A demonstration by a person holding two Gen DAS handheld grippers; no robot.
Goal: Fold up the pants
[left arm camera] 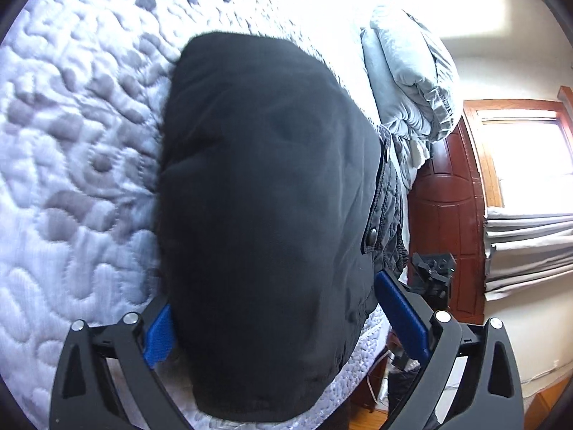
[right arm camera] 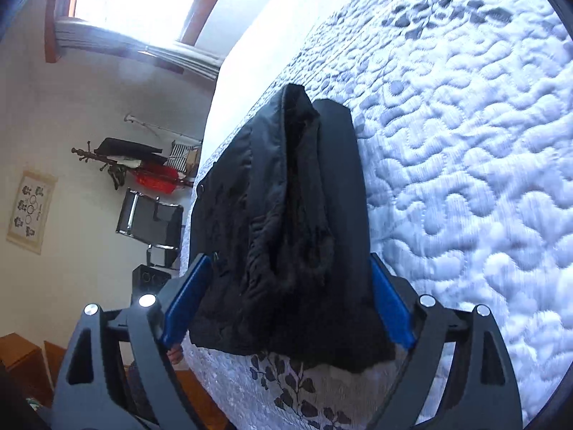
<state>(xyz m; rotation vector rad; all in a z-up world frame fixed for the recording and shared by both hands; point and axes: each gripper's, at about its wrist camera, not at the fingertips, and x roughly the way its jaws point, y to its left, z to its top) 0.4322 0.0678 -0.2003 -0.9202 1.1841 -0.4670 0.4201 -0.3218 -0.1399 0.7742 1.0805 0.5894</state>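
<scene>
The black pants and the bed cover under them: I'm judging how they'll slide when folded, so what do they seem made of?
The black pants look like smooth, faintly shiny woven fabric outside, with a fuzzy, fleece-like lining showing at the open end; likely padded, though that is uncertain. The bed cover looks like matte quilted textile, pale with grey patches, puffed between wavy stitch lines.

We see black pants (left arm camera: pixel 265 215) on a white quilted mattress (left arm camera: pixel 78 150) with grey blotches and dark leaf prints along its near edge. Our gripper pads (right arm camera: pixel 390 304) are blue on black frames. The pillow (left arm camera: pixel 408 71) is pale blue.
</scene>
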